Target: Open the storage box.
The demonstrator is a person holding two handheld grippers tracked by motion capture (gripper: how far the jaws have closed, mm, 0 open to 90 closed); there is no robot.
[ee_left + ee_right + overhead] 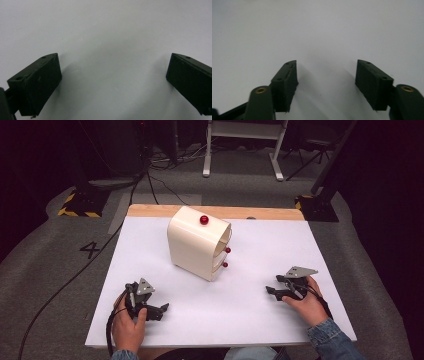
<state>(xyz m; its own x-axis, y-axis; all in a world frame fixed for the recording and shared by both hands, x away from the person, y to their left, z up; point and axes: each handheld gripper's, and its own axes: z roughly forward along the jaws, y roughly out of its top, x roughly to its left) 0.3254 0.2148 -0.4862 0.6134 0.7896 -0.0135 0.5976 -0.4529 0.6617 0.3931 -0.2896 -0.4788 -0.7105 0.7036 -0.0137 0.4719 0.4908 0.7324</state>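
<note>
The small cream cabinet (199,242) stands upright near the middle of the white desk (260,315), a little toward the far edge, well apart from both hands. It looks like smooth, stiff plastic or painted wood, probably light and easy to push over, and its rounded sides are likely slippery. I judge the best places to hold are the red knobs: one on the top (204,220) and two on the drawer fronts (226,257), which face to the right.

The left gripper (161,309) rests low on the desk, its fingers (37,85) wide apart and holding nothing. The right gripper (272,291) also lies near the surface, its fingers (285,83) about half open and empty, pointing toward the centre.
</note>
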